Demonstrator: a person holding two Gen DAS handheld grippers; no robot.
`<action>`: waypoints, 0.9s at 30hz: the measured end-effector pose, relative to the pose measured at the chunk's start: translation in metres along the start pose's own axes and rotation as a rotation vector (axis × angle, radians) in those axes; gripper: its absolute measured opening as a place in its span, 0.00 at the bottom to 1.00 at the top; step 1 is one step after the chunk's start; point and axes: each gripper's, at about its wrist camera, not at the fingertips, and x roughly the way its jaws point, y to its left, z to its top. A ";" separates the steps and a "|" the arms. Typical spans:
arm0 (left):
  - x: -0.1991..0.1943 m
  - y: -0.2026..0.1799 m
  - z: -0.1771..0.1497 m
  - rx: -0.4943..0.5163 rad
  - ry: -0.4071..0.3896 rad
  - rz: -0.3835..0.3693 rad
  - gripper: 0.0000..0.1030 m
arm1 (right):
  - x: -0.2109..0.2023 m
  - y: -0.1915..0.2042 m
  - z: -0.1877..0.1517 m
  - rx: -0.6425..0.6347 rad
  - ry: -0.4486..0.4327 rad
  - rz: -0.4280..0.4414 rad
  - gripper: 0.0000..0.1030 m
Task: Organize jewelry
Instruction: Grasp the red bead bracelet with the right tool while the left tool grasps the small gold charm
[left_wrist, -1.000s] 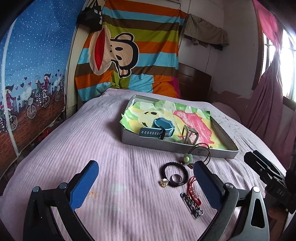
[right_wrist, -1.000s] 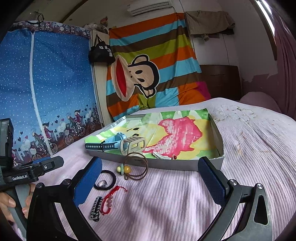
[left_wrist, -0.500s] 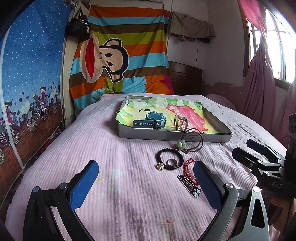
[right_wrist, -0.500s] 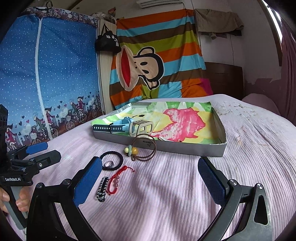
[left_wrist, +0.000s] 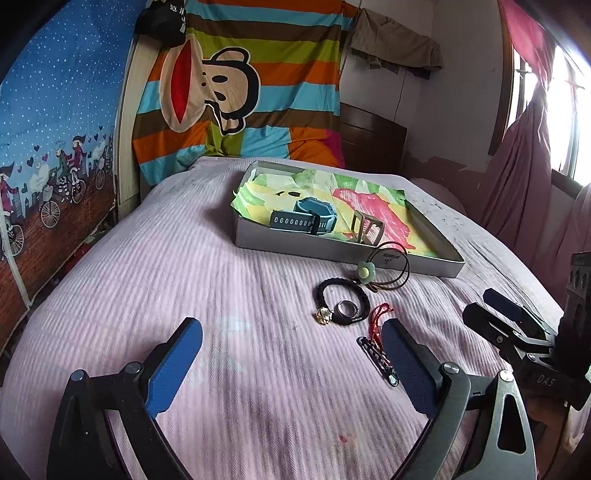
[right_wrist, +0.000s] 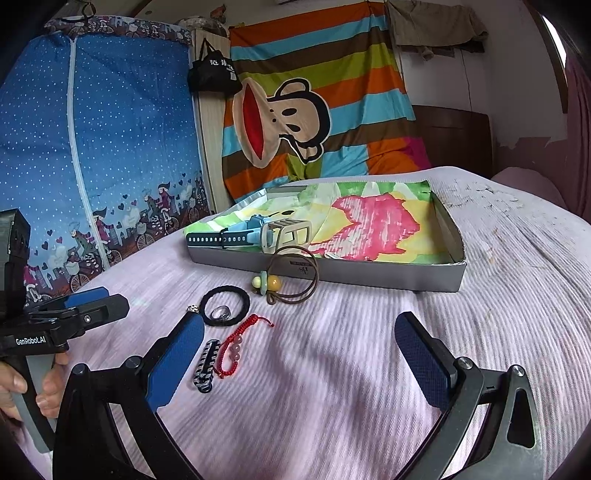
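Left hand-held gripper (left_wrist: 291, 363) jaws spread wide, nothing between the blue pads, hovering over the bed (left_wrist: 166, 266). Right hand-held gripper (right_wrist: 299, 354) likewise wide open and empty, above the same pink ribbed cover.

Grey tray (left_wrist: 332, 249) at 12 o'clock from the left gripper, lined with bright painted paper (left_wrist: 369, 206). Inside the tray: blue watch (left_wrist: 306, 218) near the front wall, pale square buckle (left_wrist: 365, 229) just to its 3 o'clock, standing tilted.

Loose on the bed, in front of the tray: brown hair tie (left_wrist: 391, 267) with a green-yellow bead, leaning against the tray's front wall. Black hair tie (left_wrist: 341, 301) at 7 o'clock of the brown one, ring (left_wrist: 347, 309) lying inside its loop, small gold charm (left_wrist: 324, 316) at its edge. Red cord bracelet (right_wrist: 236, 349) with pink beads at 6 o'clock of the black tie. Black-and-white chain (right_wrist: 205, 365) touching the red bracelet, close to the right gripper's left pad.

Person's hand (right_wrist: 22, 387) visible in the right view, wrapped around the left gripper's handle.

Striped monkey blanket (right_wrist: 314, 107) hung at 12 o'clock behind the bed.
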 end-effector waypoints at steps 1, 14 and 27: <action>0.002 -0.001 0.000 0.004 0.005 -0.003 0.91 | 0.001 0.000 0.000 0.004 0.002 0.006 0.96; 0.024 -0.012 0.009 0.084 0.079 -0.095 0.46 | 0.035 0.011 -0.004 -0.011 0.104 0.112 0.47; 0.063 -0.013 0.007 0.080 0.203 -0.158 0.27 | 0.079 0.028 -0.014 -0.054 0.248 0.193 0.26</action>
